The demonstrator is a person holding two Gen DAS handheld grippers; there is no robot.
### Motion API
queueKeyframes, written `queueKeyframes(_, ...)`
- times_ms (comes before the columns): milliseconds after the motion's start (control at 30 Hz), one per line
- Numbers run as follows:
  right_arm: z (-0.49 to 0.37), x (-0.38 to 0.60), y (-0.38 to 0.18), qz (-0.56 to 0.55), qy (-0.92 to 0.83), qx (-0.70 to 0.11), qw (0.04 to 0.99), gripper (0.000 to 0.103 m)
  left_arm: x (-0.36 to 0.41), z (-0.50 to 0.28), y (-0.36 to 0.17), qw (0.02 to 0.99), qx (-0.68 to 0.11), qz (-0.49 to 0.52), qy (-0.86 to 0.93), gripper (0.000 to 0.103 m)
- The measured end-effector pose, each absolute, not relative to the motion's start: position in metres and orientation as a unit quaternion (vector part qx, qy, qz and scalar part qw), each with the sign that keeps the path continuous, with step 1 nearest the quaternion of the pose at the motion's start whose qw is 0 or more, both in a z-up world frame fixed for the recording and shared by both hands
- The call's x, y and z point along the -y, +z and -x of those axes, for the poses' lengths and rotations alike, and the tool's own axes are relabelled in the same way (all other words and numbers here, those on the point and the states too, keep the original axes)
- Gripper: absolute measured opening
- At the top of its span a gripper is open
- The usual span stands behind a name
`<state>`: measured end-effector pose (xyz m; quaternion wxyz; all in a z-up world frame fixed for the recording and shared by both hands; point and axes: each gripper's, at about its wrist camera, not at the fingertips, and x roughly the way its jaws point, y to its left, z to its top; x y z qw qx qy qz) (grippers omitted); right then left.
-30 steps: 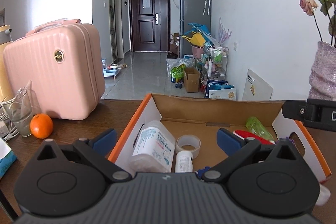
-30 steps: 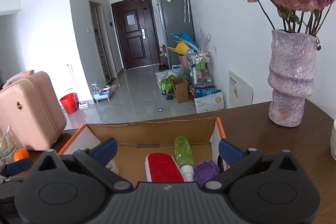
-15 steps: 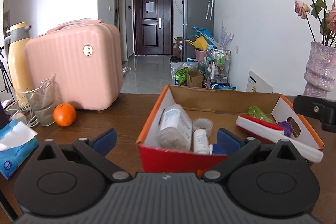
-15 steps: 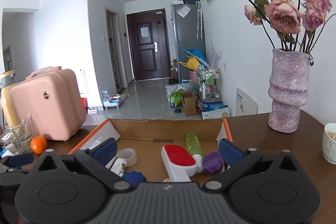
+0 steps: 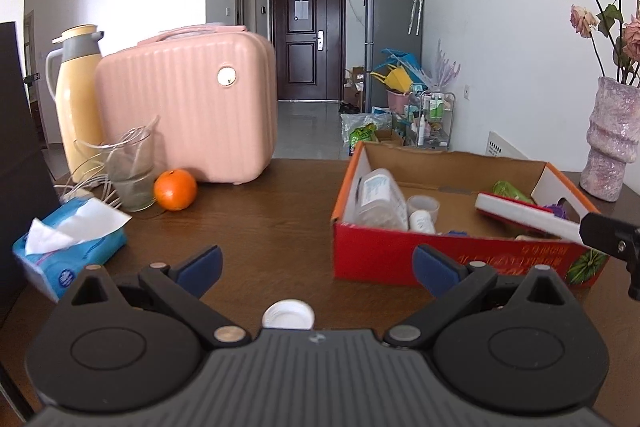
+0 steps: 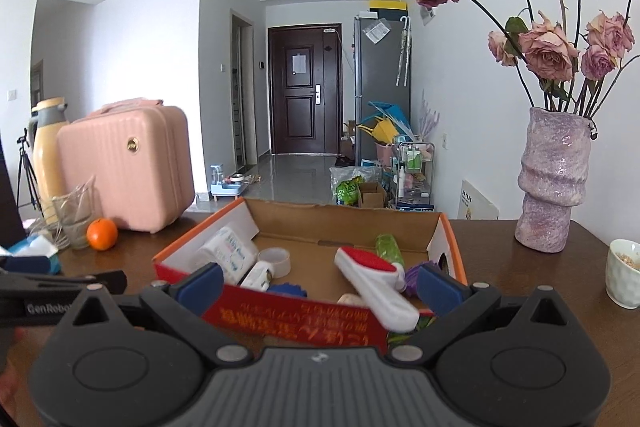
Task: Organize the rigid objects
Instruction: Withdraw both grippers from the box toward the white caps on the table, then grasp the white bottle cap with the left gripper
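A red cardboard box stands on the dark wooden table and holds a white bottle, a tape roll, a red and white brush, a green bottle and a purple piece. My left gripper is open in front of the box's left side, with a small white cap on the table between its fingers. My right gripper is open just before the box's near wall, holding nothing.
A pink case, a yellow thermos, a glass with cables, an orange and a blue tissue pack fill the table's left. A purple vase with dried roses and a white cup stand at the right.
Both grippers have pulled back from above the box toward the table's near side. The box's red front wall and the white cap have come into view.
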<state>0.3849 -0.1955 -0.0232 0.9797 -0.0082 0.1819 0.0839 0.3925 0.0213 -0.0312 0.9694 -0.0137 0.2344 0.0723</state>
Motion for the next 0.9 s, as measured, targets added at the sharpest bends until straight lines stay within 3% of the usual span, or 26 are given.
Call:
queueKeyframes(400,-0.366,0.19,-0.053,0.014,0.078,-0.22,0.972,0.103,-0.05,-0.373,-0.055,0.956,-0.285,0.024,0.071,0.103)
queueKeyframes(667,-0.37,0.193,-0.069,0.003,0.068,-0.243,0.968,0.103,-0.064,-0.399,-0.082,0.936,-0.34,0.038,0.082,0.103)
queueKeyframes(900,-0.377,0.195,-0.076,-0.004,0.057,-0.252,0.966,0.103,-0.061,-0.42,-0.091,0.937,-0.336,0.035,0.095,0.103)
